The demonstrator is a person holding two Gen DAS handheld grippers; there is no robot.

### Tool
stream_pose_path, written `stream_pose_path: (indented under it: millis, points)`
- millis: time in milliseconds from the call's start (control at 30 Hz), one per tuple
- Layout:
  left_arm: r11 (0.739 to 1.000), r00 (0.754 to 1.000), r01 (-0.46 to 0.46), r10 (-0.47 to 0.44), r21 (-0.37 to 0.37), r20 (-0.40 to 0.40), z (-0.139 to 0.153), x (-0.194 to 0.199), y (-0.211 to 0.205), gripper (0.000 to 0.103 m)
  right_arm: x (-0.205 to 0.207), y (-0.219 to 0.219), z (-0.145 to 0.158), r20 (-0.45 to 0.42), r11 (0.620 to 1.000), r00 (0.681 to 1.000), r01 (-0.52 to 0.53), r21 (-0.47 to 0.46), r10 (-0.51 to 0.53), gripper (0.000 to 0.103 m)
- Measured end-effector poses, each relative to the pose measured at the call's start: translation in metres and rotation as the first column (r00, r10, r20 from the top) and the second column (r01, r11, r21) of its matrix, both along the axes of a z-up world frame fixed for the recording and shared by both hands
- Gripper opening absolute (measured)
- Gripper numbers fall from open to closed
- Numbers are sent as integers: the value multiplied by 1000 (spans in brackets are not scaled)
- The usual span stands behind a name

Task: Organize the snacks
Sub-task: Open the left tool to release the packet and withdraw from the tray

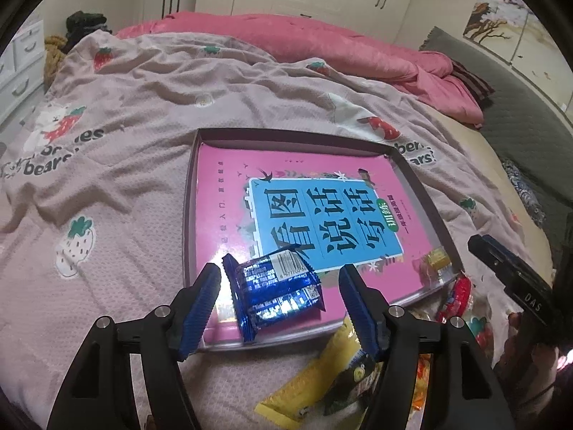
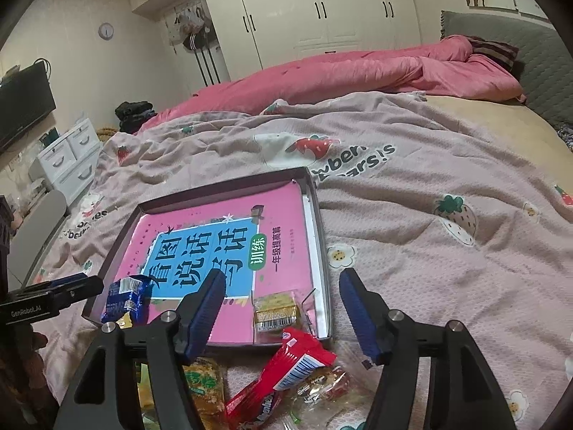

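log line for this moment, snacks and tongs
left tongs: open | right tongs: open | blue packet, yellow packet: in tray | red packet: outside

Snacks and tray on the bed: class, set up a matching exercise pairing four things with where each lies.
Things:
1. blue packet
2. yellow packet
3. red packet
4. pink book

Places:
A. on the blanket, just outside the tray's near rim
B. flat, covering the tray floor
C. in the tray, near corner towards the left gripper
D. in the tray, near corner towards the right gripper

Pairs: 1-C, 2-D, 3-A, 4-B
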State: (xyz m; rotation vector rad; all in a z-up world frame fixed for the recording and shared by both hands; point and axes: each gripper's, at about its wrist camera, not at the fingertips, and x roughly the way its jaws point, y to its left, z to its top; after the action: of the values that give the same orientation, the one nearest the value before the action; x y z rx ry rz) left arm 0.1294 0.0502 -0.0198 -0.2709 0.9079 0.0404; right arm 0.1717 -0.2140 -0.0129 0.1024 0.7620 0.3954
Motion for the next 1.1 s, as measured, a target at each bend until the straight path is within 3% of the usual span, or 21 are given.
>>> stream_pose_path:
  millis: [167,267,767,1100]
  points:
    - [1000,1000,10,-10,12,13,6,-8,-5,70,-9,0,9,34,1000,999,-11,-2,11,67]
    - [1000,999,21,-21,23,24,11,-13,-10,72,-16,-2,15,50,1000,999,-11,-3,11,75]
    - [998,996,60,-62,37,67,33,-39,-22,74,-43,-32,41,104,997,993,56,51,-61,78]
    - [993,993,113,-114,33,43,29,-57,-35,74,-50,-58,41,63,986,989,131,99,-137,80]
